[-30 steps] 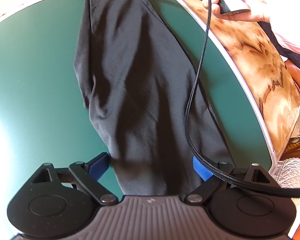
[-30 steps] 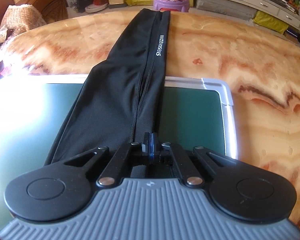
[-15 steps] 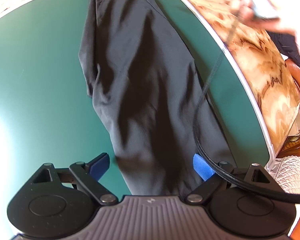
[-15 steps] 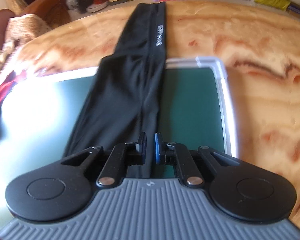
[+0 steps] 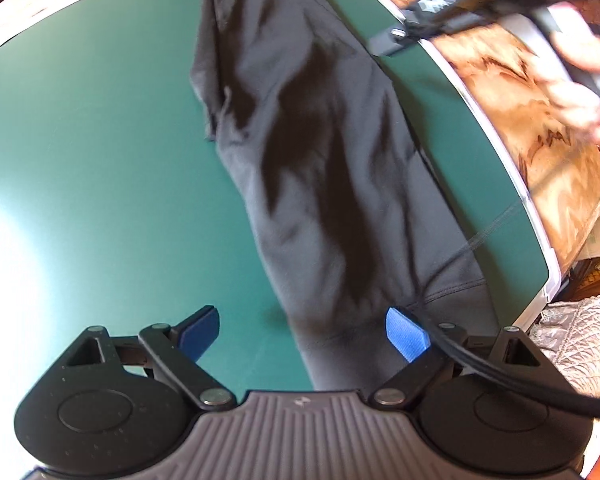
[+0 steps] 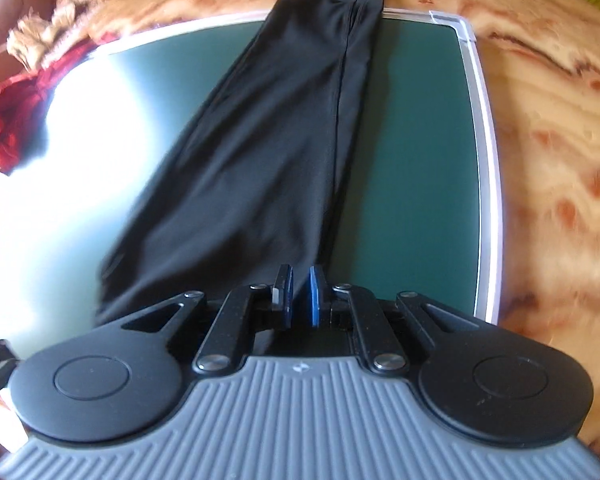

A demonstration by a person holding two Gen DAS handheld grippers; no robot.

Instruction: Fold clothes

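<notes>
Jaws of your left gripper [image 5: 304, 334] stand wide over the long black folded trousers [image 5: 320, 168]; your right gripper [image 6: 300, 298] shows a narrow gap, gripping nothing. Trousers stretch along the dark green mat [image 6: 420, 140], reaching onto the marble-patterned tabletop [image 6: 552, 120].

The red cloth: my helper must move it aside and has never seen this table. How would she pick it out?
Start at the green mat on the marbled table. Beyond its far left edge, a crumpled red cloth lies beside a tan knitted fabric. It is the only red thing; the black trousers lie along the mat.
</notes>
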